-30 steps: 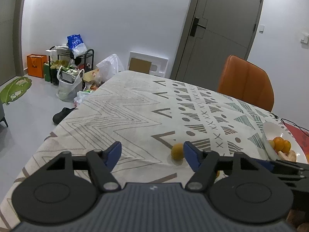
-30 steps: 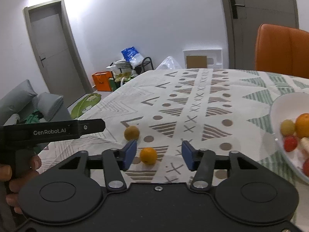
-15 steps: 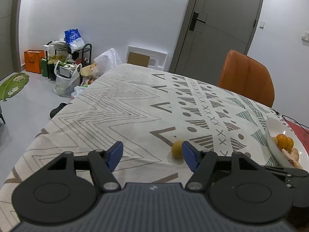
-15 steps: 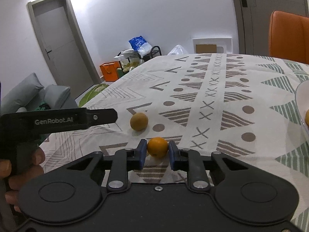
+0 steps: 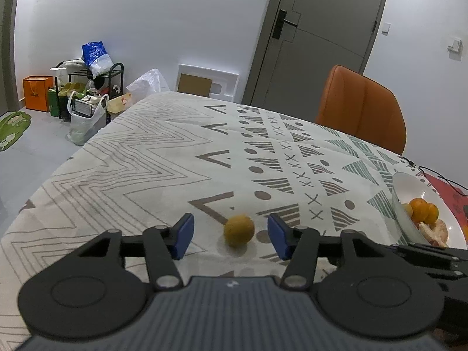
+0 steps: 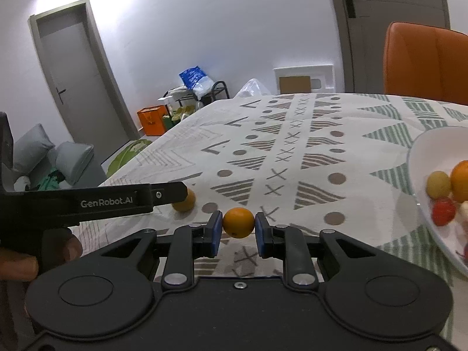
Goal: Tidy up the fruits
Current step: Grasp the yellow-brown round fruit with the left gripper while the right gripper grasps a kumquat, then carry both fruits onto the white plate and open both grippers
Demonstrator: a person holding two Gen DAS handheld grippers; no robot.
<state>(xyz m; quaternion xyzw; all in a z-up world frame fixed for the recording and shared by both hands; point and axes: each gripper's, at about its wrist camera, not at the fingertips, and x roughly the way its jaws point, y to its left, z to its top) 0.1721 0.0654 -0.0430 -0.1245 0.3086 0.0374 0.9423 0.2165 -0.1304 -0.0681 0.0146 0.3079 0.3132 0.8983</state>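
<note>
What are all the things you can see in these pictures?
Yellow fruit: one, dull yellow, on the tablecloth between the left pads.
Orange: one, bright orange, squeezed by the right pads.
Bowl: one, white, holding fruit at the table's right.
Tablecloth: one, cream with grey shapes.
Chair: one, orange, behind the table.
Doors: two, grey.
Rack: one, black, by the wall among bags.
Left gripper: black, blue pads, closing.
Right gripper: black, blue pads, shut.
Hand: one, holding the left gripper.
</note>
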